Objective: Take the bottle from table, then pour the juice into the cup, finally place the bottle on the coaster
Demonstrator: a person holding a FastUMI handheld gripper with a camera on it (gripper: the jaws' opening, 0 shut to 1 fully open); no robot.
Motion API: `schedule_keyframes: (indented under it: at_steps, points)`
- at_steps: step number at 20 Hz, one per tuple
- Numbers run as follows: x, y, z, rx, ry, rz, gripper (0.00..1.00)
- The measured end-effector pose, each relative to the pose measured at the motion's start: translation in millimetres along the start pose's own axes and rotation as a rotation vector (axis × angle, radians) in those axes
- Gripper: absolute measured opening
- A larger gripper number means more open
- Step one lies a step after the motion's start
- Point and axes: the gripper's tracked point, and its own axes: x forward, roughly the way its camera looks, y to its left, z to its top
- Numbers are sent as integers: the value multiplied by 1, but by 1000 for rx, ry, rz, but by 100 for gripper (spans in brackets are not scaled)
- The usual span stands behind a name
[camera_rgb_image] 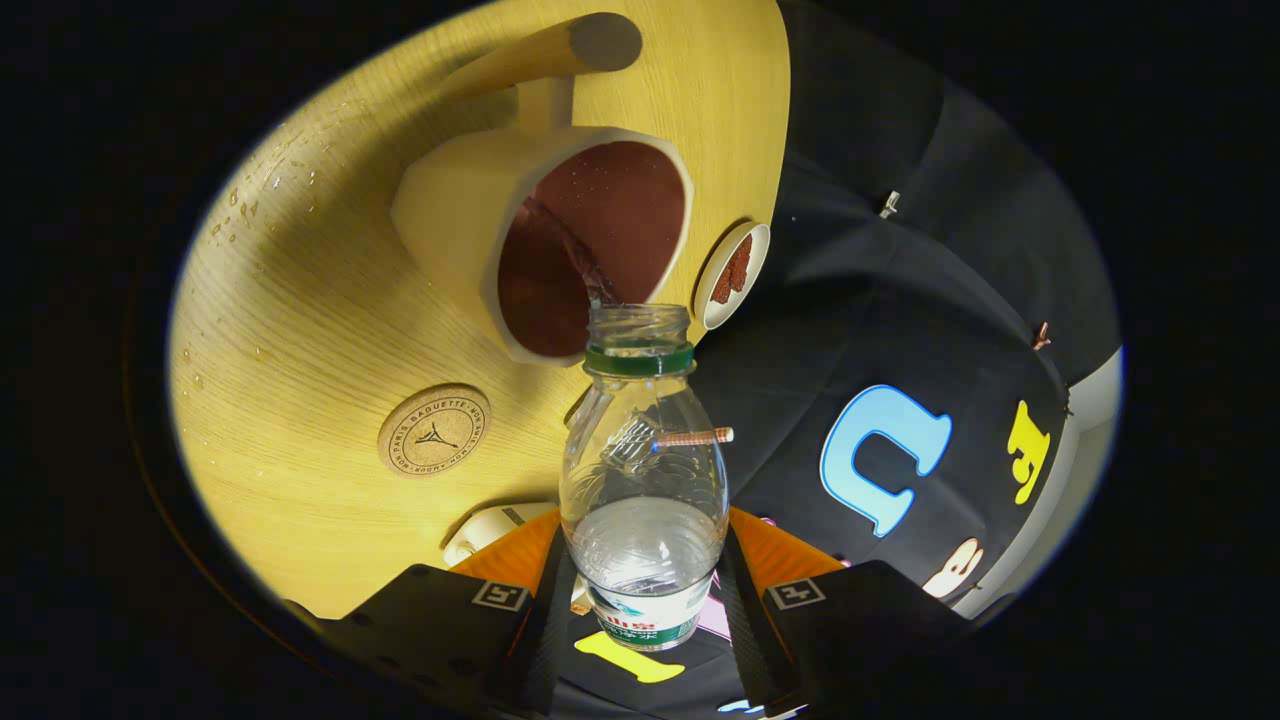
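Observation:
My gripper is shut on a clear plastic bottle with a green neck ring and no cap, one finger pressing each side. The view is rolled over, so the bottle is tipped. Its mouth sits at the rim of a cream cup with a dark brown inside, just ahead of the fingers. A thin clear stream runs from the mouth into the cup. Liquid still fills the bottle's lower part. A round cork coaster lies on the wooden table beside the cup, off to one side of the bottle.
A wooden peg stands beyond the cup. A small white dish with brown bits sits near the table's edge by the cup. Water drops spot the tabletop. A white object lies close to the fingers. Black cloth wall lies past the table edge.

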Motion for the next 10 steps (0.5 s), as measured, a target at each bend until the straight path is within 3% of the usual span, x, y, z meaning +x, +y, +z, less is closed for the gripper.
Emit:
schedule_keyframes:
  at_steps: [10]
  points:
    - [4,-17,9,-141,-29,-22,71]
